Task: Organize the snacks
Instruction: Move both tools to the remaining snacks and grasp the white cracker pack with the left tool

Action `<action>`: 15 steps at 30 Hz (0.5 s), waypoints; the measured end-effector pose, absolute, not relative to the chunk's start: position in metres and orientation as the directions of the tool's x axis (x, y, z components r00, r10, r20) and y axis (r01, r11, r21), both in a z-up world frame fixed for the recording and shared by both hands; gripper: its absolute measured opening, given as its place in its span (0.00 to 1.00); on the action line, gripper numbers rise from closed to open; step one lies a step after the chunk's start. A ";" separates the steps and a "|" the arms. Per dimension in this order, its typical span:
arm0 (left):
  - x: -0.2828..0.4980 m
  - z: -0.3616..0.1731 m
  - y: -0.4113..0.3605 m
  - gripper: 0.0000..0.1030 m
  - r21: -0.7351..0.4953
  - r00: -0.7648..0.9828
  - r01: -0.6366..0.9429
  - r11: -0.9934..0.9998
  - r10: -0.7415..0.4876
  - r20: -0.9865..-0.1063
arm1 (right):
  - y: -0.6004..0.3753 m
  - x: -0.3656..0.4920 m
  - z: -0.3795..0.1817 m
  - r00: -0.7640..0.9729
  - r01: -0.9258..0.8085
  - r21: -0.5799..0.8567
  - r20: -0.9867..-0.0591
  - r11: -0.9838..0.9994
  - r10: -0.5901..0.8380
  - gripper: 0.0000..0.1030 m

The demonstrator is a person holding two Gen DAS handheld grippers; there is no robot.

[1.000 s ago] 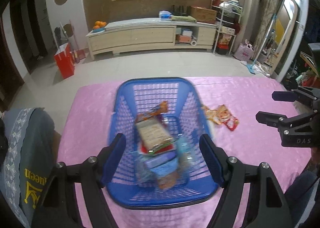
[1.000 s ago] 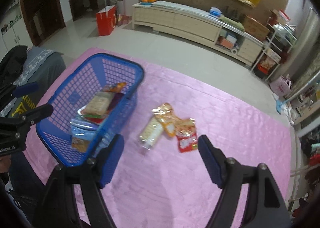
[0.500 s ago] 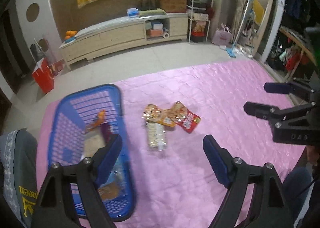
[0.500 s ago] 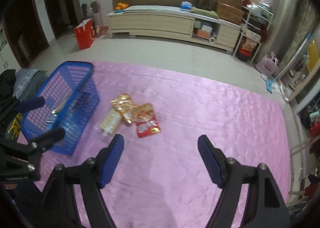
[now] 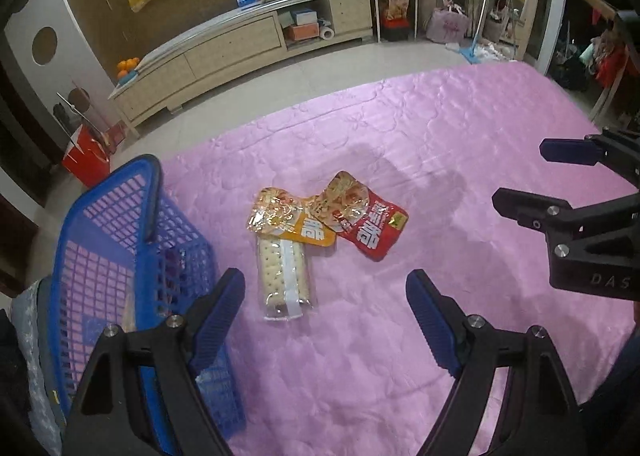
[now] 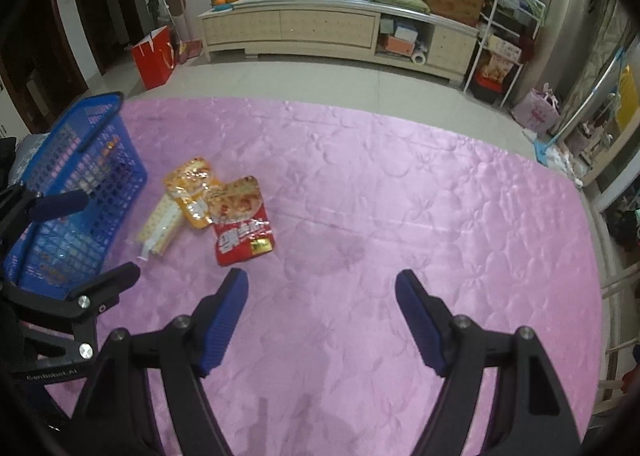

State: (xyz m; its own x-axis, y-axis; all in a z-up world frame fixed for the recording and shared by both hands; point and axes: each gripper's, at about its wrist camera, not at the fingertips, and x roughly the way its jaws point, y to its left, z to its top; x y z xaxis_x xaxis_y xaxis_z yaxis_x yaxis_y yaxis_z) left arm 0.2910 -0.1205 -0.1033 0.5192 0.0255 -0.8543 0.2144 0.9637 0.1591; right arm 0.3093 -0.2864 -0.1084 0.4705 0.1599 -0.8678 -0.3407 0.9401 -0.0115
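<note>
Three snacks lie together on the pink cloth: a clear cracker pack [image 5: 282, 276], an orange pouch [image 5: 286, 221] overlapping its far end, and a red pouch [image 5: 366, 219] to the right. My left gripper [image 5: 325, 284] hangs open and empty, just right of the cracker pack's near end. The blue basket [image 5: 104, 223], with snacks inside, stands at the left. My right gripper [image 6: 321, 280] is open and empty over bare cloth, nearer than the red pouch [image 6: 242, 221] and to its right. The right wrist view also has the cracker pack [image 6: 160, 225], orange pouch [image 6: 192, 187] and basket [image 6: 92, 159].
The pink cloth [image 6: 400, 195] covers the whole table, and its far edge drops to a tiled floor. A long cabinet [image 6: 320, 27] and a red bag [image 6: 154, 59] stand beyond. The right gripper [image 5: 520, 173] shows at the right of the left wrist view.
Both grippers have swung right and lower. The left one has left the basket and now hangs by the loose snacks. The basket has slid to the left edge of both views.
</note>
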 end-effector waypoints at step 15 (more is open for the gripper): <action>0.349 -0.176 -0.108 0.67 0.183 0.428 0.099 0.978 0.124 -0.895 | -0.258 0.347 -0.166 0.435 -0.372 0.025 -0.878 0.928 0.198 0.77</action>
